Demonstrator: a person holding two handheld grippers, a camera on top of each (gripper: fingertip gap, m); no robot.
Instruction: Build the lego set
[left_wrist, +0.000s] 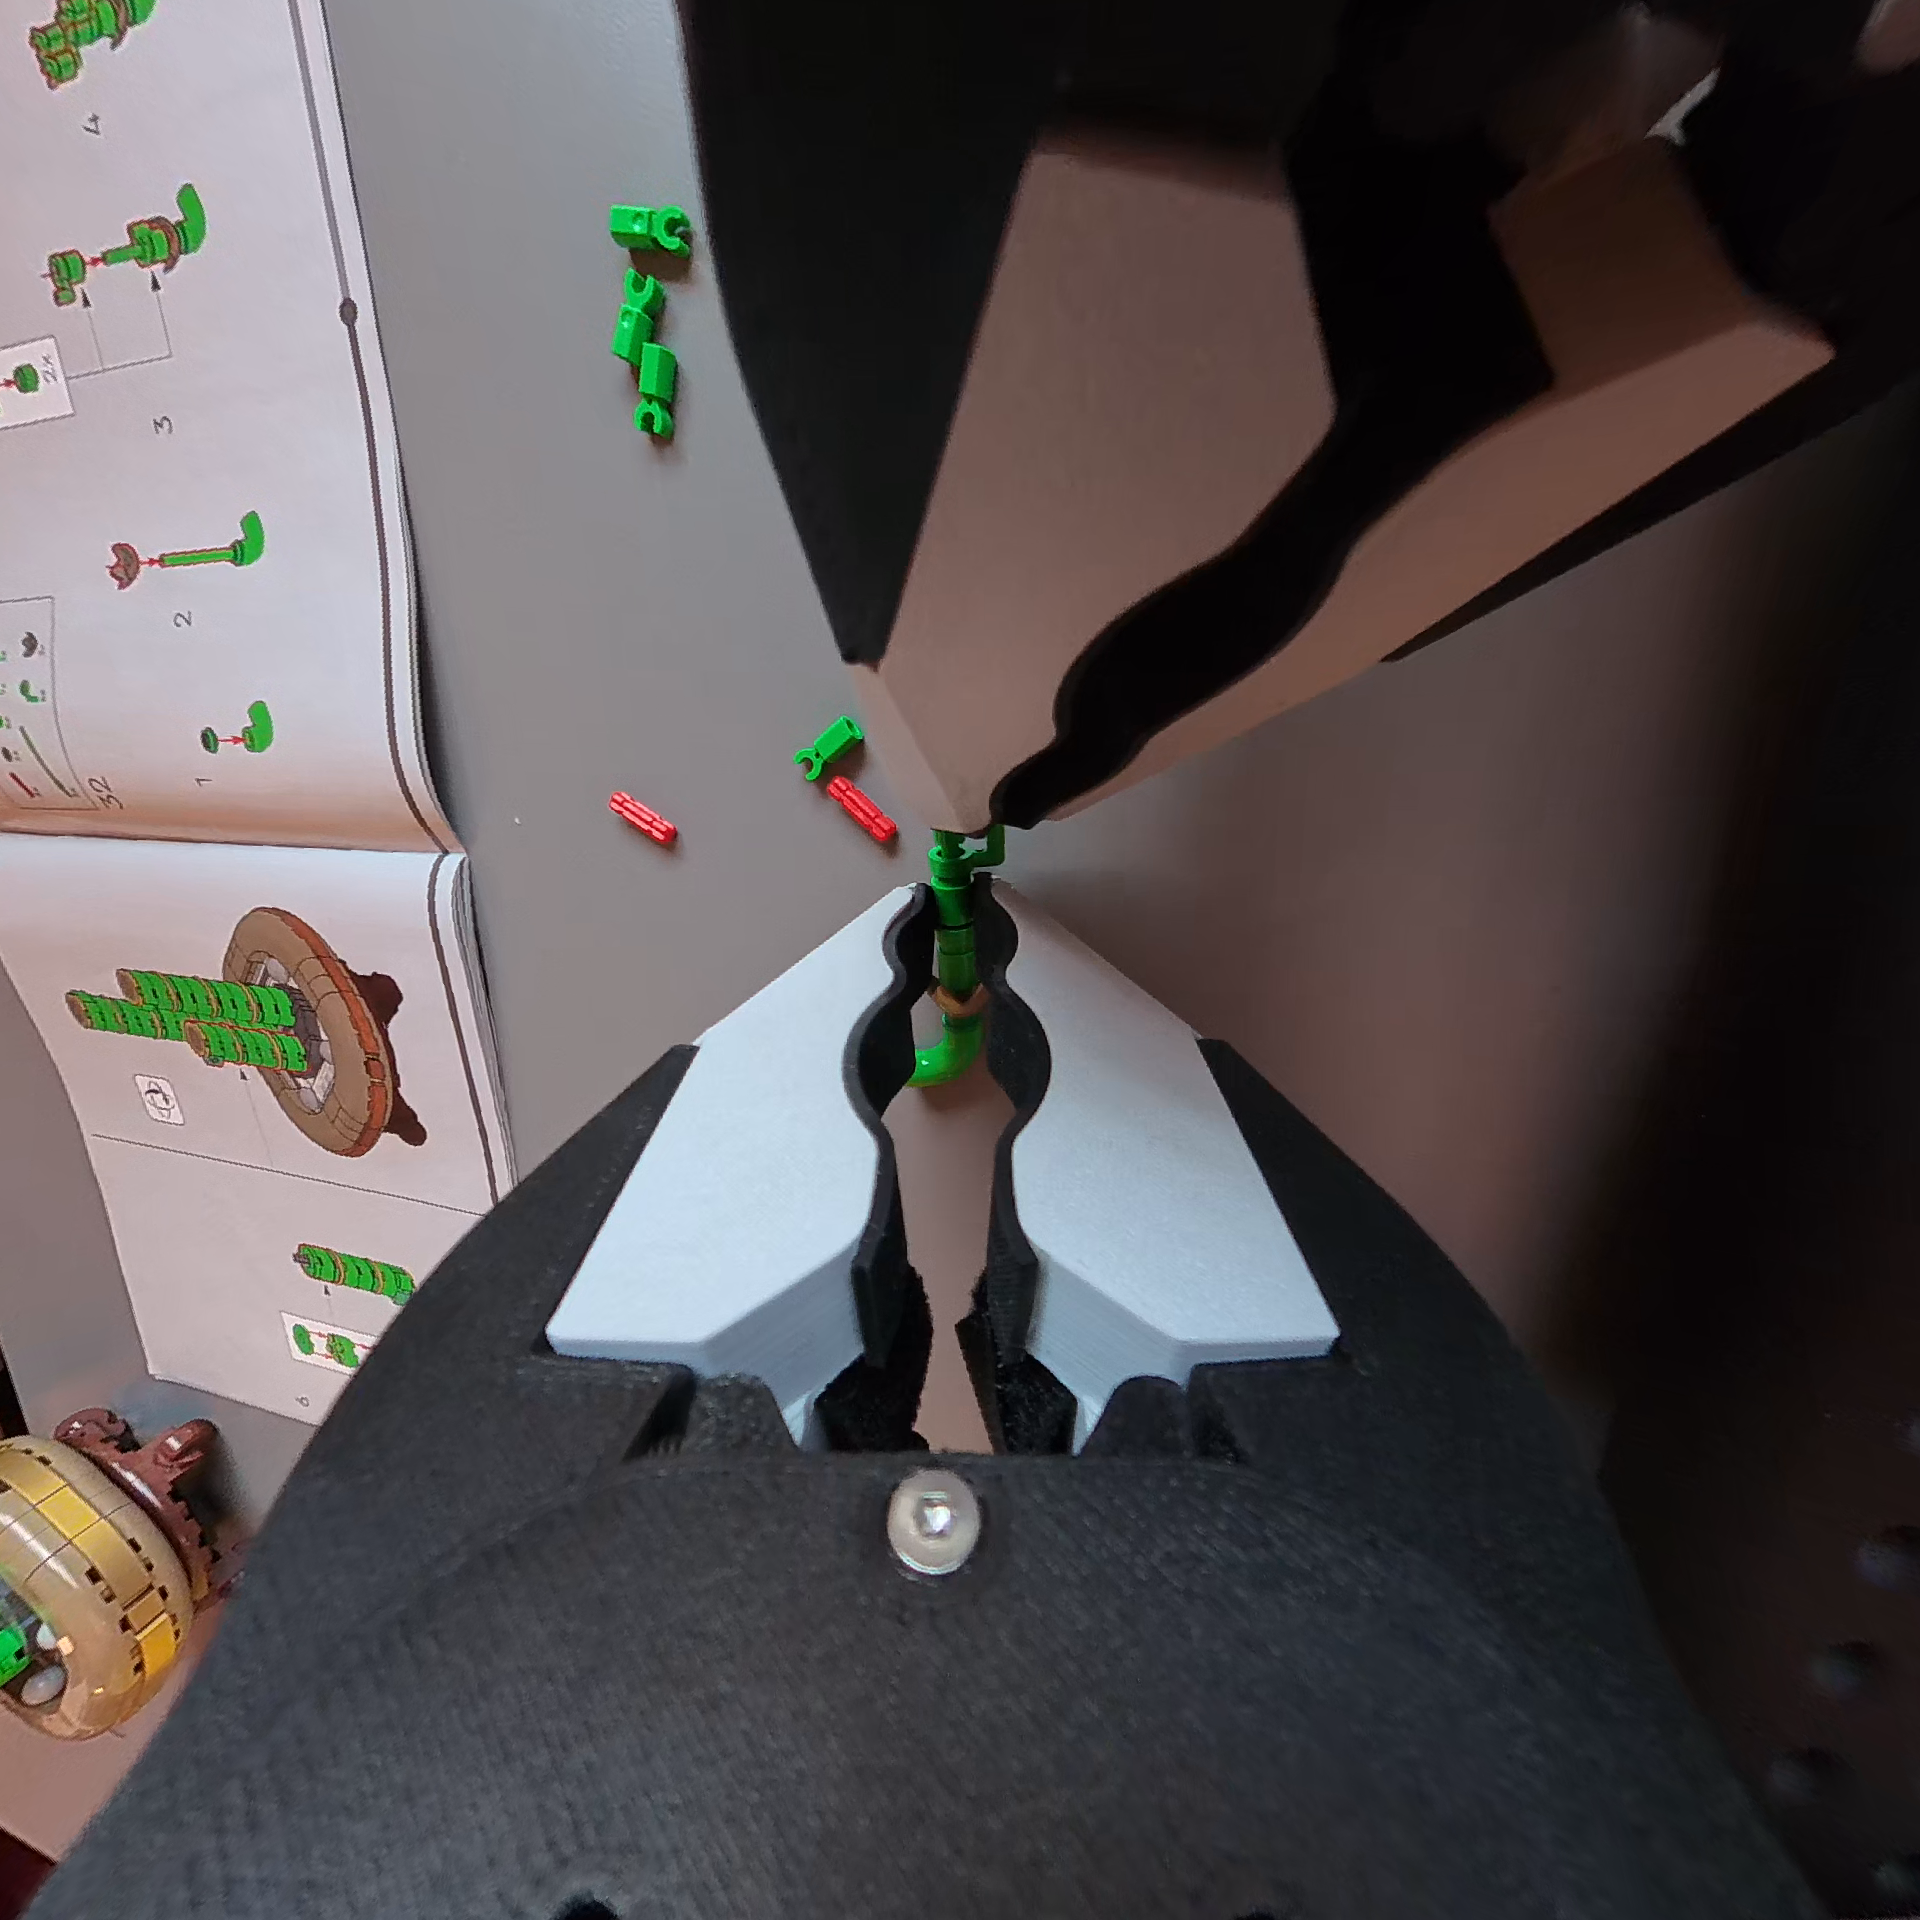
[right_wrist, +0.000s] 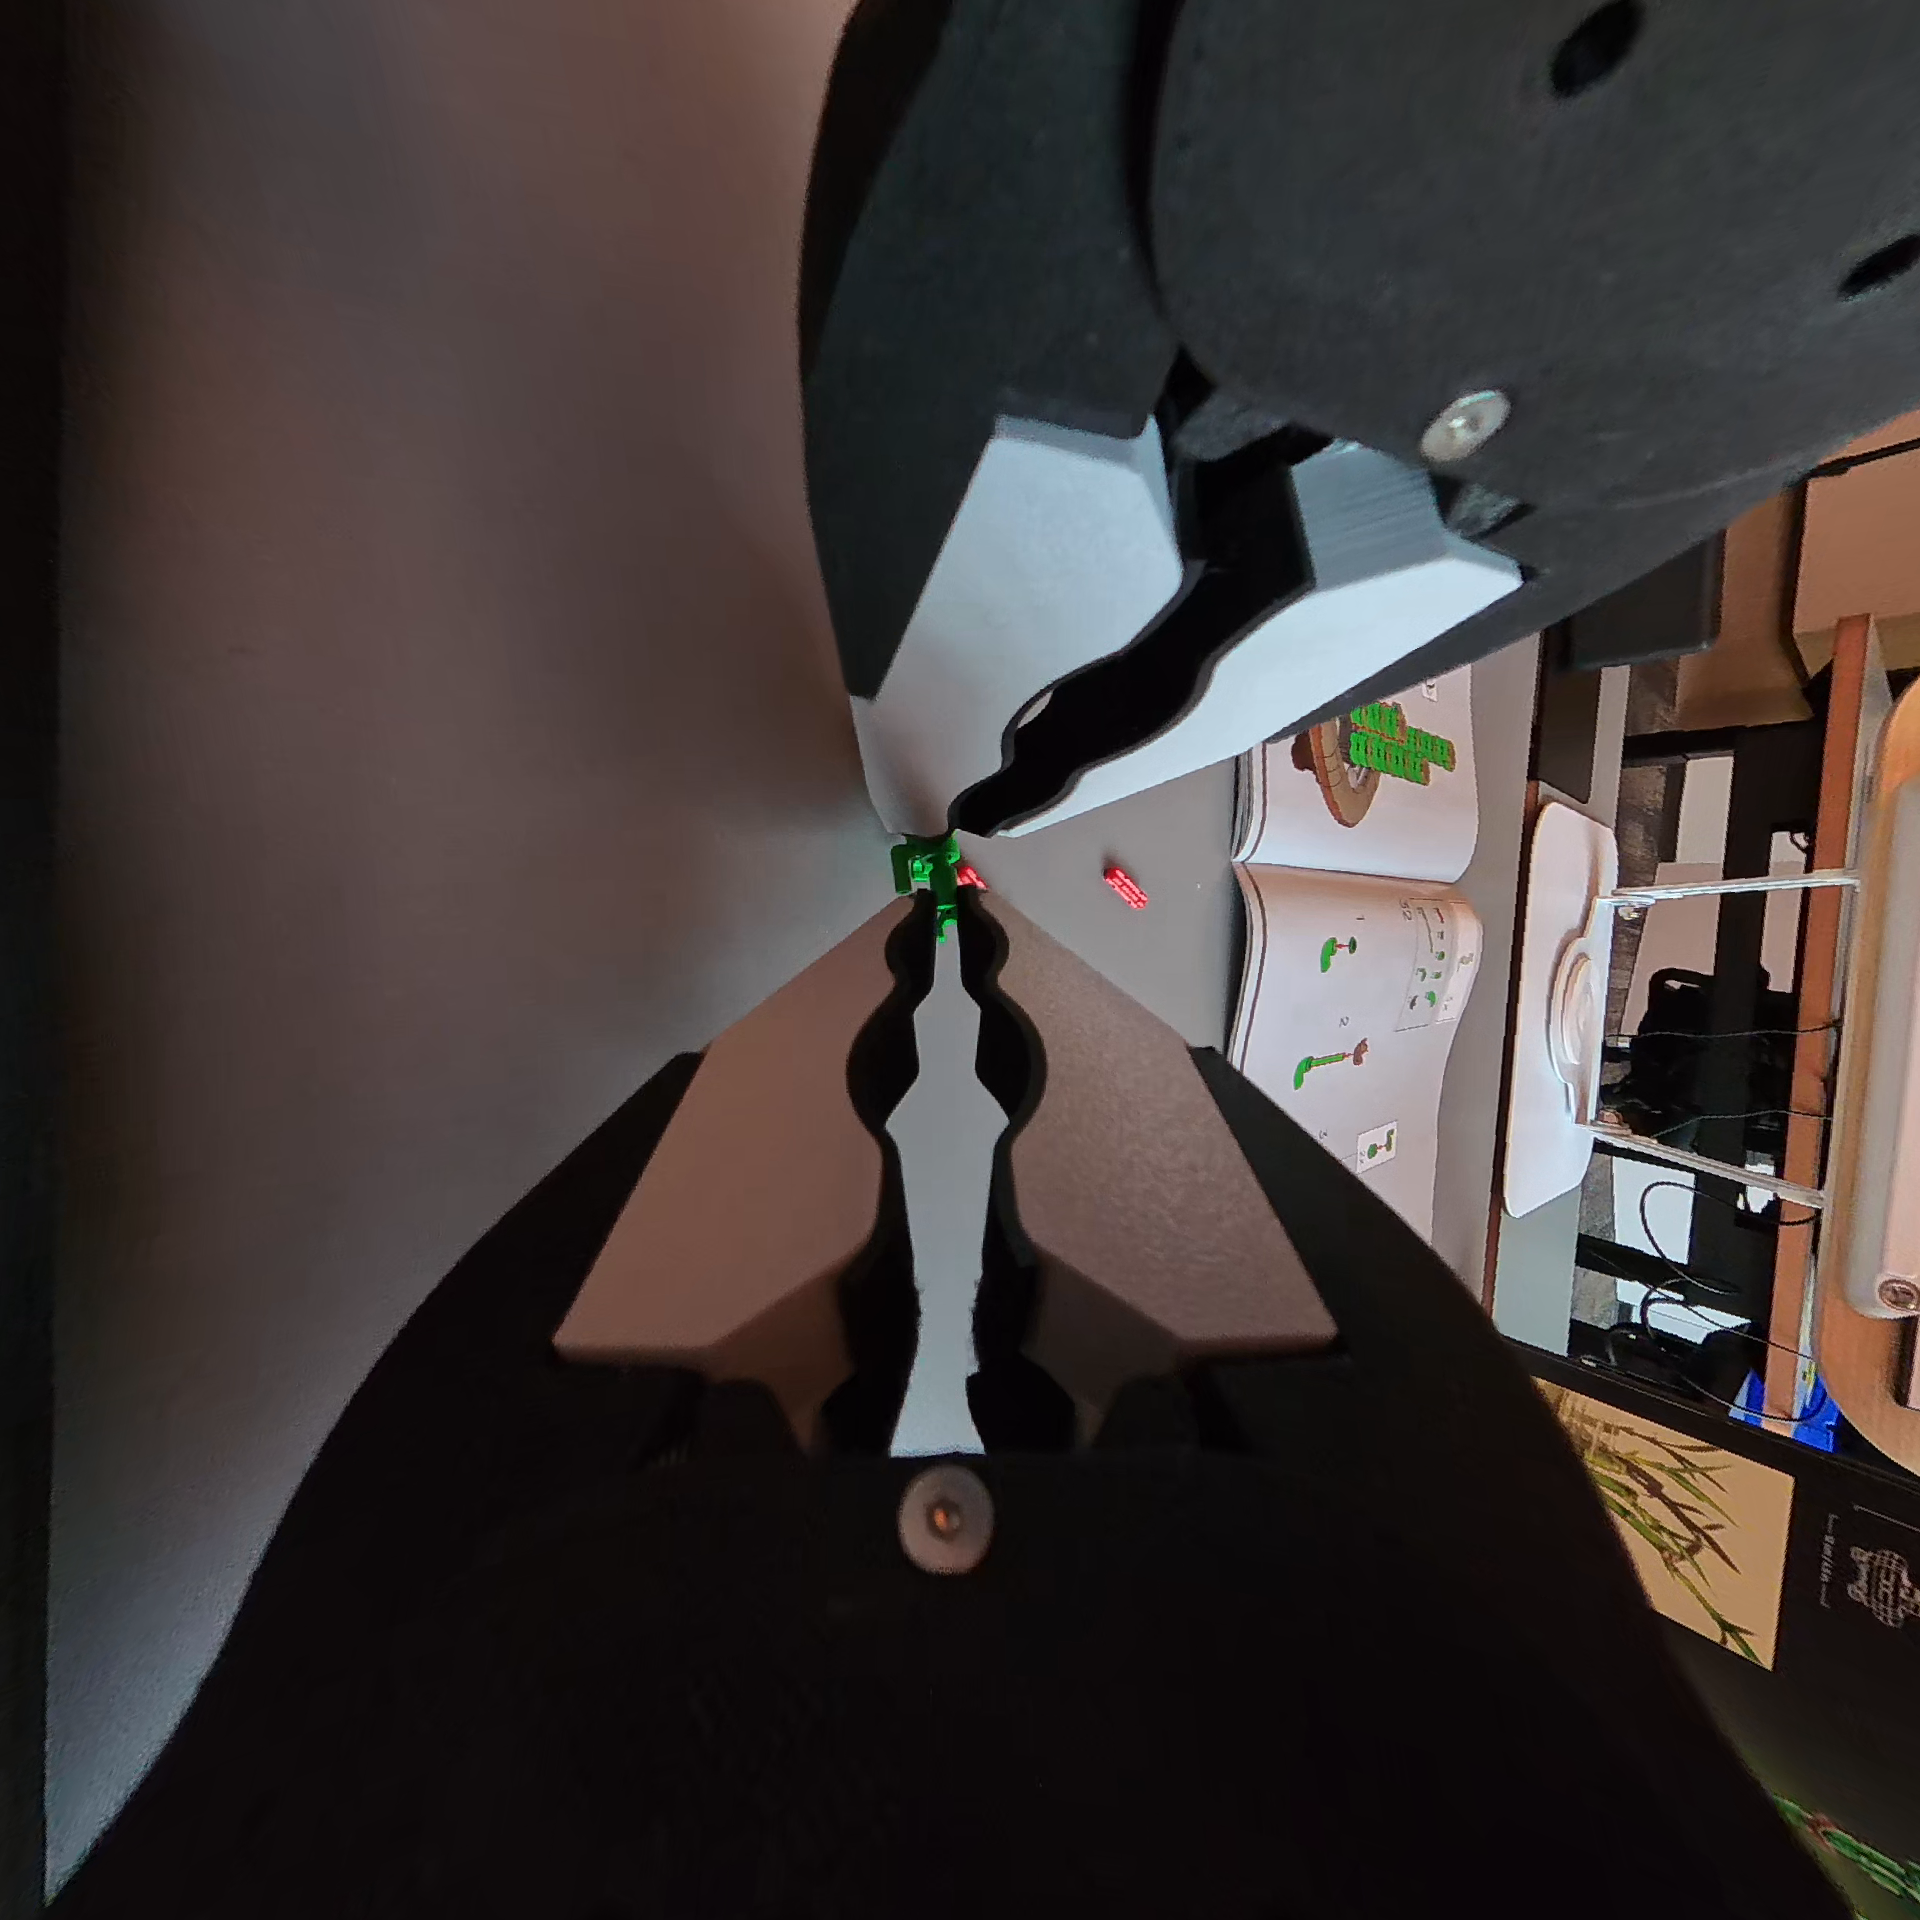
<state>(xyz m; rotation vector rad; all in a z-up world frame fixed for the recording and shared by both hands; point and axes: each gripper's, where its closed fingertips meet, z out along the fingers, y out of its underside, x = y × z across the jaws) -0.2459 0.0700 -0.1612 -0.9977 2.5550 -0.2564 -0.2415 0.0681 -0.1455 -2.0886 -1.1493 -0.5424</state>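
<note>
In the left wrist view my left gripper (left_wrist: 956, 896) is shut on a thin green stem (left_wrist: 957, 940) that has a tan ring and a curved green end (left_wrist: 948, 1060) lying between the fingers. My right gripper (left_wrist: 982, 823) comes in from the upper right, tip to tip with the left one. It is shut on a small green clip piece (left_wrist: 971, 850) at the top of the stem. In the right wrist view my right gripper (right_wrist: 940, 906) pinches the green clip piece (right_wrist: 920, 868), and the left gripper (right_wrist: 925, 826) reaches down from above.
Loose green clips (left_wrist: 644, 312) (left_wrist: 831, 743) and two red pins (left_wrist: 642, 818) (left_wrist: 862, 808) lie on the grey table. The open instruction booklet (left_wrist: 208, 520) is at the left, with the round tan and brown pot build (left_wrist: 73, 1621) below it. The box (right_wrist: 1662, 1538) sits at the table edge.
</note>
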